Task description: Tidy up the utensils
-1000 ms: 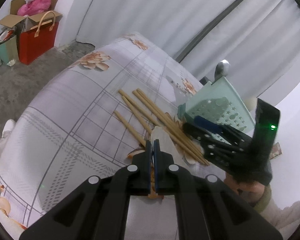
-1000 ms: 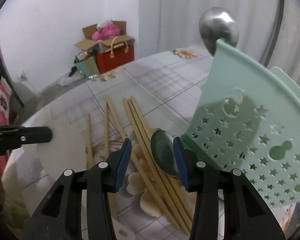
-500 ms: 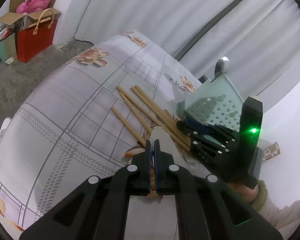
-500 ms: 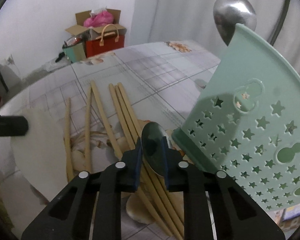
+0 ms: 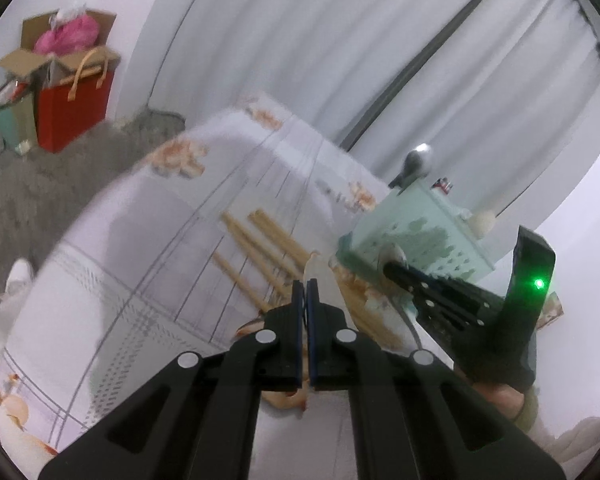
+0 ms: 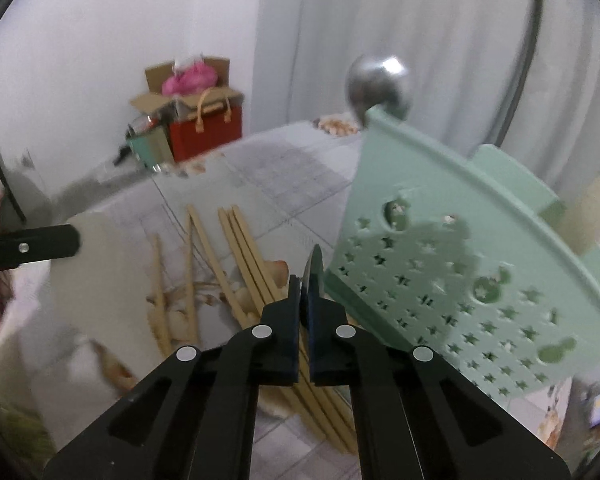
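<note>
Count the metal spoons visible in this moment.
2. One metal spoon stands bowl-up in the green holder; the other is clamped in the right gripper beside it. More may be hidden inside the holder.

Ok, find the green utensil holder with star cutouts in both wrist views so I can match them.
Left wrist view: the green utensil holder sits right of centre, beyond the right hand-held gripper, blurred.
Right wrist view: it fills the right half, tilted, just right of the gripper tips.
Shared landmark: the metal spoon bowl sticking up from its top, and; the red bag also shows in both.
</note>
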`<state>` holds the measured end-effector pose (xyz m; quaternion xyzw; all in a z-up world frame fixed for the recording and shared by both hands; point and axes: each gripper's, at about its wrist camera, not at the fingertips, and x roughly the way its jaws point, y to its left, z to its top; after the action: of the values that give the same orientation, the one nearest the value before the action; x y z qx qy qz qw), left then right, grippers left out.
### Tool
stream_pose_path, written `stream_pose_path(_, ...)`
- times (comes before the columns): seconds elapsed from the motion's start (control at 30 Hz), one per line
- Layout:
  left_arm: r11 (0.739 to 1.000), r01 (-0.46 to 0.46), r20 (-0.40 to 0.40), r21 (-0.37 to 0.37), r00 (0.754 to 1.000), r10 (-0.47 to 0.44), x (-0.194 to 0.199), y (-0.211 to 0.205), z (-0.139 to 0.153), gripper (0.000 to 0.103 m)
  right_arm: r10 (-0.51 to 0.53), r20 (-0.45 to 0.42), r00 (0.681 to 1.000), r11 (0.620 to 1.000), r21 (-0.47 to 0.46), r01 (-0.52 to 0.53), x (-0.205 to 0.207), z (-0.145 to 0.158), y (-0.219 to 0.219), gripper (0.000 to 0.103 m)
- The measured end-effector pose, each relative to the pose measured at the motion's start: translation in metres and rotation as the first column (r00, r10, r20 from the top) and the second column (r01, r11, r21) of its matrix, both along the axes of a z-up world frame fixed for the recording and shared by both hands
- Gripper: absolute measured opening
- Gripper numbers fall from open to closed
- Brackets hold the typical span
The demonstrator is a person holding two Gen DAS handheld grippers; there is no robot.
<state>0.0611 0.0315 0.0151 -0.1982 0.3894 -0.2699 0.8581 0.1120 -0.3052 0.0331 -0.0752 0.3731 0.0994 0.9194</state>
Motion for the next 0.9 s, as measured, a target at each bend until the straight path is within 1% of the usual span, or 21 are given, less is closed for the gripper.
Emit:
stream_pose_path(0.13, 1.0, 0.004, 0.075, -0.019, 0.997, -0.002, -0.005, 0.0, 0.031, 0.001, -0.009, 0.028, 1.0, 0.996, 0.084, 0.007, -0.015, 0.023, -0.021, 0.002)
stream_pose_path(0.23, 1.0, 0.012, 0.148, -0.027, 0.989, -0.008, -0.005, -0.003, 0.06, 0.001, -0.023, 0.065, 0.998, 0.992, 0.129, 0.014, -0.029, 0.039, -0.036, 0.001)
stream_pose_path(0.27, 0.999, 0.013, 0.185, -0.031, 0.983, -0.007, -0.005, -0.005, 0.072, 0.001, -0.028, 0.08, 0.996, 0.989, 0.15, 0.016, -0.034, 0.046, -0.043, 0.001)
stream_pose_path(0.37, 0.999, 0.016, 0.26, -0.048, 0.966, -0.003, -0.002, -0.009, 0.099, 0.001, -0.044, 0.113, 0.993, 0.979, 0.204, 0.021, -0.046, 0.06, -0.06, 0.001)
stream_pose_path(0.47, 0.998, 0.015, 0.331, -0.063, 0.944, 0.007, 0.005, -0.016, 0.127, 0.001, -0.067, 0.14, 0.988, 0.964, 0.265, 0.027, -0.058, 0.073, -0.078, 0.001)
stream_pose_path(0.53, 0.998, 0.005, 0.38, -0.055, 0.925, 0.016, 0.011, -0.024, 0.142, 0.001, -0.078, 0.153, 0.985, 0.956, 0.293, 0.03, -0.062, 0.079, -0.086, 0.001)
stream_pose_path(0.6, 1.0, -0.011, 0.424, -0.019, 0.905, 0.018, 0.018, -0.034, 0.152, 0.001, -0.088, 0.164, 0.982, 0.948, 0.318, 0.032, -0.067, 0.084, -0.093, 0.001)
stream_pose_path(0.67, 1.0, -0.006, 0.443, 0.021, 0.897, -0.004, 0.026, -0.047, 0.156, 0.001, -0.098, 0.174, 0.98, 0.945, 0.325, 0.037, -0.071, 0.087, -0.098, 0.001)
stream_pose_path(0.73, 0.997, -0.01, 0.45, 0.074, 0.893, -0.025, 0.034, -0.06, 0.156, 0.001, -0.106, 0.178, 0.978, 0.943, 0.331, 0.042, -0.072, 0.089, -0.101, 0.001)
stream_pose_path(0.77, 0.993, -0.018, 0.464, 0.117, 0.885, -0.039, 0.039, -0.071, 0.155, 0.001, -0.109, 0.178, 0.978, 0.941, 0.336, 0.044, -0.074, 0.089, -0.103, 0.001)
stream_pose_path(0.9, 0.974, -0.034, 0.513, 0.226, 0.854, -0.09, 0.045, -0.101, 0.151, 0.001, -0.122, 0.18, 0.976, 0.935, 0.351, 0.052, -0.076, 0.091, -0.106, 0.001)
